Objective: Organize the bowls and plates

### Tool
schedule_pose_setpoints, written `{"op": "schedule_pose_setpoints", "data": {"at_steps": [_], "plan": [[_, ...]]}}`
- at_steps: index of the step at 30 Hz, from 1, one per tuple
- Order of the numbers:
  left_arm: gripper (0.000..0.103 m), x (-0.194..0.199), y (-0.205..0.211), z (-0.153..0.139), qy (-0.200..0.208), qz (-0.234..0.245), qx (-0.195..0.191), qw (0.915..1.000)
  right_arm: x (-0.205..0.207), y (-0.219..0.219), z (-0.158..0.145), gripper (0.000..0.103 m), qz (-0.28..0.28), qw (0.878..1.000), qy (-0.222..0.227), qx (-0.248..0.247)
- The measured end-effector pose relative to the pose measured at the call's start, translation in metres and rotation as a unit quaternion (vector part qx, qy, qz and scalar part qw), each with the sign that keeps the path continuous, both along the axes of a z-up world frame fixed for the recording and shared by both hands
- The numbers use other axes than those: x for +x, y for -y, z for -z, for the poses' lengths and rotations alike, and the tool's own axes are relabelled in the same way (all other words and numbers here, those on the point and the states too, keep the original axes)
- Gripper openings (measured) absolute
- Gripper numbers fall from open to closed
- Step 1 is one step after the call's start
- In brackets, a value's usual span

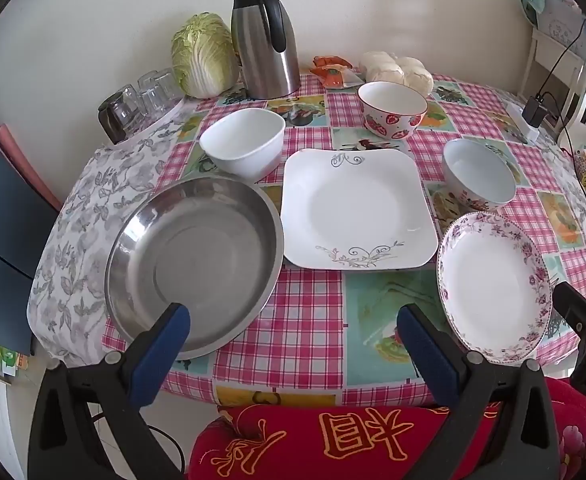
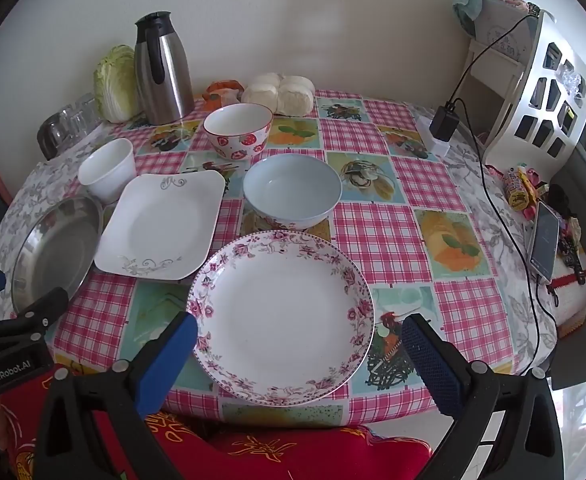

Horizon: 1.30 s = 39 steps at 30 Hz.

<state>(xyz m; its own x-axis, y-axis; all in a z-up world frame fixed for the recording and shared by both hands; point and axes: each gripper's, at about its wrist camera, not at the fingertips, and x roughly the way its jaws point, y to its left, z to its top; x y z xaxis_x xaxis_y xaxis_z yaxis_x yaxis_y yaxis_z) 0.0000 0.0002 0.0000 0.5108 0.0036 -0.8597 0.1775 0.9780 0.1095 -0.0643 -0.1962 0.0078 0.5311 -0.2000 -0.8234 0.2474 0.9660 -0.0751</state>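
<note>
At the far left of the round table (image 1: 313, 360), a grey-leaf cloth hangs over the edge, and the steel pan (image 1: 195, 264) sits partly on it, its near rim close to the table's edge. Behind it stands the plain white bowl (image 1: 245, 142), just beside the pan's far rim. The left gripper (image 1: 293, 316) hovers over the near edge with its blue-padded fingers (image 1: 173, 328) spread wide, nothing between them; one pad hangs over the pan's near rim, though I cannot tell if it touches.

In the middle lies the square white plate (image 1: 357, 208), its left edge just beside the pan. An open strip of checked cloth runs between that plate and the near table edge. Behind it, the strawberry bowl (image 2: 239, 132) stands apart, with a steel thermos jug (image 2: 165, 68), a cabbage (image 2: 115, 82) and some glasses (image 1: 141, 98) lined along the wall.

Further right, the pale blue bowl (image 2: 293, 190) sits just behind the floral round plate (image 2: 281, 316), which reaches almost to the near edge. The right gripper (image 2: 299, 338) hangs above that plate's front, fingers (image 2: 433, 356) parted wider than the plate, gripping nothing.

The table's right side is mostly bare cloth, until a phone (image 2: 545, 240), a charger (image 2: 445, 124) and its cable crowd the far right rim.
</note>
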Motion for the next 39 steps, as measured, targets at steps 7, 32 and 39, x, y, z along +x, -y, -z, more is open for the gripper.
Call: {"op": "schedule_pose_setpoints", "data": {"at_steps": [7,32,39], "plan": [[0.103,-0.0005,0.0015,-0.0001,0.000,0.000,0.007,1.0000,0.0001,0.0000,0.0004,0.103,0.000,1.000,0.000,0.000],[0.103,0.0010,-0.0009,0.0042,-0.012,0.000,0.001,0.9999,-0.0004,0.0000,0.0004,0.103,-0.001,1.000,-0.001,0.000],[0.103,0.0008,-0.0008,0.0047,-0.012,0.000,0.001,0.9999,-0.0002,-0.0002,0.0001,0.103,-0.001,1.000,-0.001,0.001]]}}
